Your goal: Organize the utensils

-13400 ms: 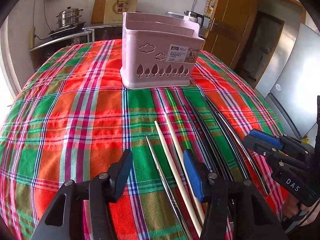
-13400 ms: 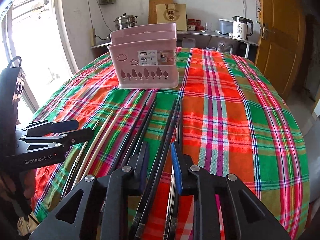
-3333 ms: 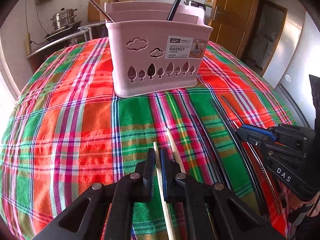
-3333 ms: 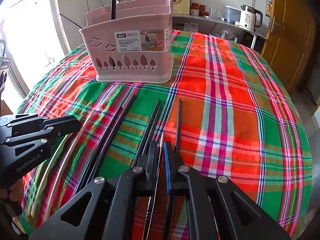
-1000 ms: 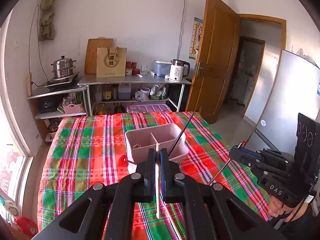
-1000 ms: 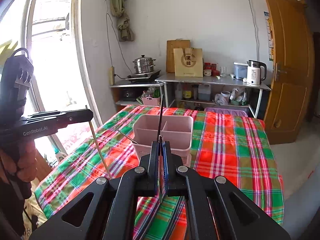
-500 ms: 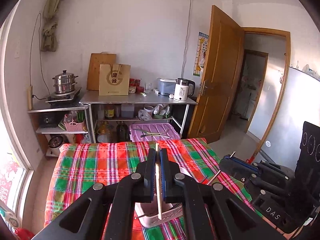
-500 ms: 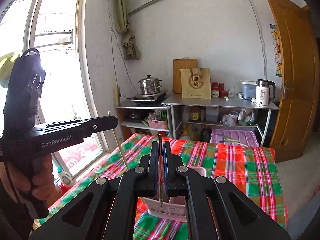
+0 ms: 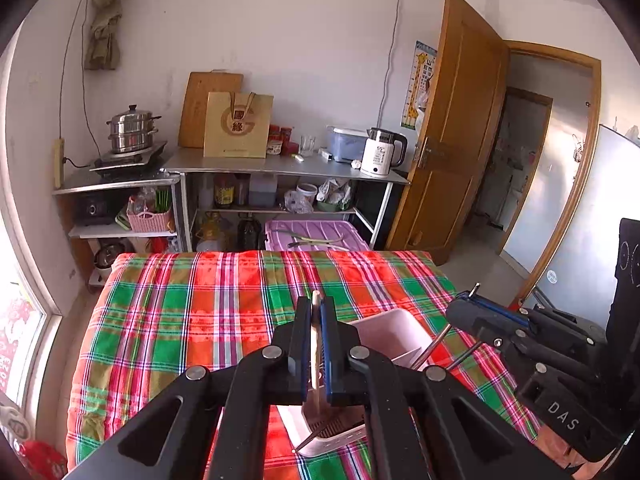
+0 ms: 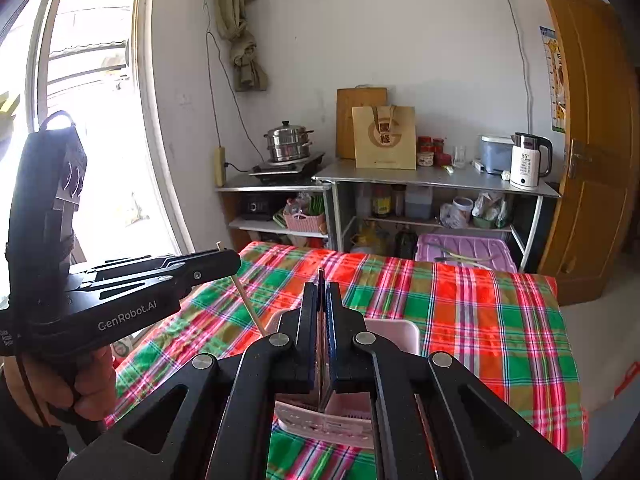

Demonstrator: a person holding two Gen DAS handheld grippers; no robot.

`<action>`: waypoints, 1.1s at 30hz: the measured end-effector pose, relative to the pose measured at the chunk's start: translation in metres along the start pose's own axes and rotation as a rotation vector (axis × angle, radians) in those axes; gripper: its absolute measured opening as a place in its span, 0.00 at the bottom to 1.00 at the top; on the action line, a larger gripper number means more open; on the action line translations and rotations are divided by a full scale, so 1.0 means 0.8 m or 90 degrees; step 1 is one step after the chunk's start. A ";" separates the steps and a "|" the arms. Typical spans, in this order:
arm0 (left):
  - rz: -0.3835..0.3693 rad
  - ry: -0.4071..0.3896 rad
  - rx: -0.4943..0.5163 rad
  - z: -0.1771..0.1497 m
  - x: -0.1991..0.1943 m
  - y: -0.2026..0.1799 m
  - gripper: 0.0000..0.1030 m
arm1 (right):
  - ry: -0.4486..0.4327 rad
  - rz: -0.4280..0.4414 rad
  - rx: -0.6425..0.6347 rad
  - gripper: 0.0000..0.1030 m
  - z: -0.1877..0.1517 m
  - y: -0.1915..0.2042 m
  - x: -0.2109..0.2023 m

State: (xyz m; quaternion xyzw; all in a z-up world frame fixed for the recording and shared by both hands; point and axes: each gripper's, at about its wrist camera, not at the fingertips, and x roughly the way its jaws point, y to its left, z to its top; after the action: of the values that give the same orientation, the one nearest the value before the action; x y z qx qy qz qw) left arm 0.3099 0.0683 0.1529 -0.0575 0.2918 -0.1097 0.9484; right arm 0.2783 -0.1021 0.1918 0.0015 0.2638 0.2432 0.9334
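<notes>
A pink utensil basket [image 9: 386, 326] [image 10: 396, 332] stands on the plaid table, right beneath both grippers. My left gripper [image 9: 316, 302] [image 10: 230, 260] is shut on a pale wooden chopstick [image 9: 316, 344] [image 10: 250, 306], held upright with its lower end down at the basket's left compartment. My right gripper [image 10: 322, 286] [image 9: 460, 306] is shut on a thin dark chopstick [image 10: 320, 278] [image 9: 435, 346] that slants down to the basket's right side. A metal chopstick [image 9: 306, 445] leans out of the basket's near corner. The black jaws hide the basket's inside.
The plaid cloth [image 9: 200, 320] covers the table to its far edge. Behind it stand metal shelves with a steamer pot [image 9: 130, 128], a paper bag [image 10: 384, 136], a kettle [image 9: 380, 152] and a purple bin [image 9: 316, 236]. A window is at left, a wooden door [image 9: 452, 140] at right.
Both grippers have moved forward over the basket, which has slid from ahead of the jaws to under them. Each still grips its chopstick, whose lower end now meets the basket.
</notes>
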 end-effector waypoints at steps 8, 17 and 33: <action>0.002 0.053 -0.003 -0.023 0.033 0.015 0.04 | 0.012 -0.023 -0.022 0.04 0.002 0.003 0.002; 0.002 0.055 0.003 -0.031 0.029 0.013 0.04 | 0.025 -0.043 -0.032 0.05 0.001 0.002 0.004; 0.028 0.047 0.018 -0.033 0.011 0.004 0.05 | 0.031 -0.047 -0.037 0.11 -0.001 0.000 -0.008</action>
State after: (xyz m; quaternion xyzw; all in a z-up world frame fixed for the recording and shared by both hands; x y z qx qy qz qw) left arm 0.3025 0.0684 0.1260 -0.0334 0.3259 -0.0948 0.9400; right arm 0.2729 -0.1050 0.1947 -0.0410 0.2791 0.2161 0.9347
